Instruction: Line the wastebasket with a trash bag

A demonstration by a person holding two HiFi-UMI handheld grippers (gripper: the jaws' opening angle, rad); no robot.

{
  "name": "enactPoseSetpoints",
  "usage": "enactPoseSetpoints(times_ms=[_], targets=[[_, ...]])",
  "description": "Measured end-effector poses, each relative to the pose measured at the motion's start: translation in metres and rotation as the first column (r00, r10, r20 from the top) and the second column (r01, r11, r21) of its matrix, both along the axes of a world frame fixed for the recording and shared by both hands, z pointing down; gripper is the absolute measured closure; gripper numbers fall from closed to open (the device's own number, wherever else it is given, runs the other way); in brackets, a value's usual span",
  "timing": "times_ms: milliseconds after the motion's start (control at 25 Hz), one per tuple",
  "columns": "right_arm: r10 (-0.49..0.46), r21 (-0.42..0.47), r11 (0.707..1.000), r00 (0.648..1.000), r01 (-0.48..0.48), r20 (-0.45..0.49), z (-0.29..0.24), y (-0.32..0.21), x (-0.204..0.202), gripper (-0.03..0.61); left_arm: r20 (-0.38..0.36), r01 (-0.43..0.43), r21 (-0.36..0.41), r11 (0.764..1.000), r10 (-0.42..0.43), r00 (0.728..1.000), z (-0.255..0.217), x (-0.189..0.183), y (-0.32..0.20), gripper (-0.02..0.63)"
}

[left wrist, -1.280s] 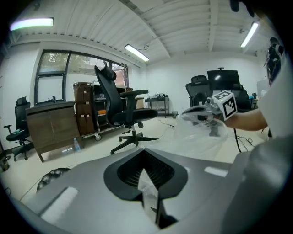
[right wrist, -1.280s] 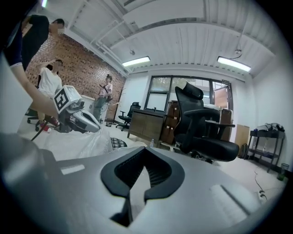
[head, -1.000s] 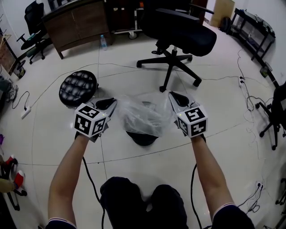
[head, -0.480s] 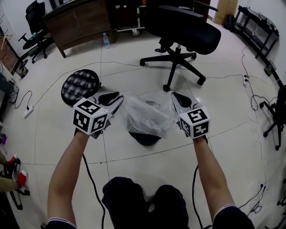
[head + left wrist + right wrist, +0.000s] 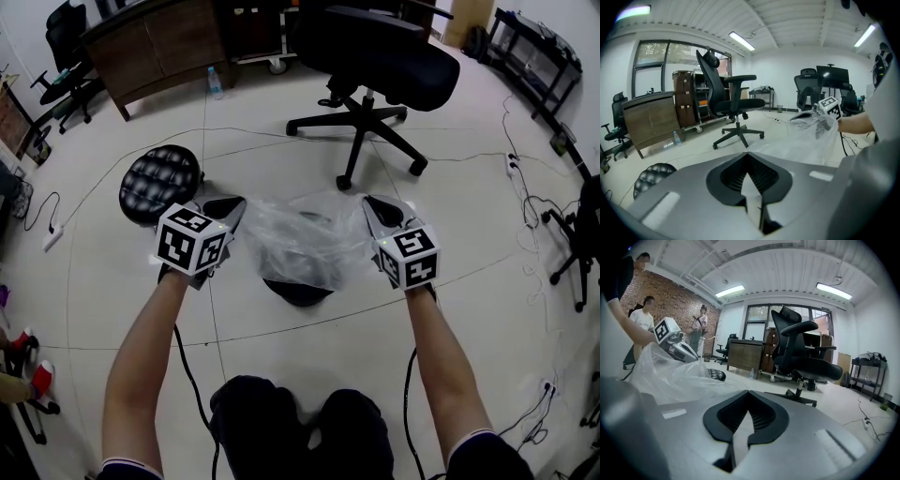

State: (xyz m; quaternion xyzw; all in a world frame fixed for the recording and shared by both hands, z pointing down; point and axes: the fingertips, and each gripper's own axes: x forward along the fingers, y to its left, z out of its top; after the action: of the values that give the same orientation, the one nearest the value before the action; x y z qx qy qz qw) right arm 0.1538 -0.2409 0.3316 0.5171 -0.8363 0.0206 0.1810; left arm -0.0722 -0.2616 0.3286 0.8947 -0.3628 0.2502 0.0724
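Gripping trash bag (image 5: 305, 239), left fingers (image 5: 223, 208) just closed, right fingers (image 5: 382, 214) clenched; only head view shows wastebasket (image 5: 298, 292).

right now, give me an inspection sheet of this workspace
surface: pale tiled floor.
job's things: clear trash bag stretched between both grippers above the dark wastebasket; whether it reaches inside cannot be told.
clutter: black stool beside the left gripper; water bottle near the cabinet.
grippers: left gripper has just closed its jaws on the bag's edge; right gripper shut on the opposite edge.
cables: thin cable crosses the floor beyond the basket; power strip at right.
surroundings: office chair, wooden cabinet, people by a brick wall.
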Motion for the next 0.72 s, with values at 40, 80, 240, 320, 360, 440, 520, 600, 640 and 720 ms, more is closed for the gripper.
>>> enactPoseSetpoints(times_ms=[40,80,240,320,360,440,520,600,640,720], targets=[[0.005,-0.012,1.000,1.000,-0.005,-0.005,0.007,-0.001,0.002,0.577,0.009,0.008,-0.012,1.000,-0.008,1.000,0.009,-0.003,-0.001,0.601],[0.011,-0.023,1.000,1.000,-0.011,-0.009,0.014,-0.001,0.005,0.577,0.019,0.015,-0.022,1.000,-0.014,1.000,0.018,-0.006,-0.001,0.601],[0.032,-0.058,0.998,0.999,-0.033,-0.019,0.036,-0.009,0.013,0.577,0.035,0.056,-0.032,0.998,-0.055,0.998,0.040,-0.015,-0.011,0.601],[0.041,-0.069,0.997,0.999,-0.042,-0.022,0.045,-0.014,0.015,0.577,0.029,0.081,-0.028,0.996,-0.080,0.996,0.044,-0.019,-0.018,0.601],[0.045,-0.074,0.996,0.999,-0.047,-0.026,0.049,-0.016,0.016,0.577,0.027,0.092,-0.027,0.995,-0.091,0.995,0.046,-0.020,-0.022,0.601],[0.052,-0.084,0.995,0.998,-0.055,-0.035,0.058,-0.021,0.018,0.577,0.027,0.114,-0.029,0.993,-0.113,0.993,0.052,-0.024,-0.029,0.601],[0.061,-0.095,0.993,0.997,-0.065,-0.047,0.067,-0.028,0.021,0.577,0.029,0.138,-0.036,0.990,-0.137,0.990,0.062,-0.027,-0.036,0.601],[0.073,-0.105,0.991,0.995,-0.079,-0.062,0.078,-0.035,0.027,0.577,0.030,0.164,-0.046,0.985,-0.163,0.986,0.073,-0.030,-0.045,0.601],[0.079,-0.111,0.990,0.994,-0.086,-0.071,0.083,-0.039,0.029,0.577,0.027,0.178,-0.052,0.983,-0.176,0.984,0.079,-0.031,-0.050,0.601],[0.088,-0.127,0.987,0.992,-0.099,-0.086,0.095,-0.046,0.034,0.577,0.020,0.201,-0.064,0.978,-0.200,0.980,0.092,-0.032,-0.058,0.601]])
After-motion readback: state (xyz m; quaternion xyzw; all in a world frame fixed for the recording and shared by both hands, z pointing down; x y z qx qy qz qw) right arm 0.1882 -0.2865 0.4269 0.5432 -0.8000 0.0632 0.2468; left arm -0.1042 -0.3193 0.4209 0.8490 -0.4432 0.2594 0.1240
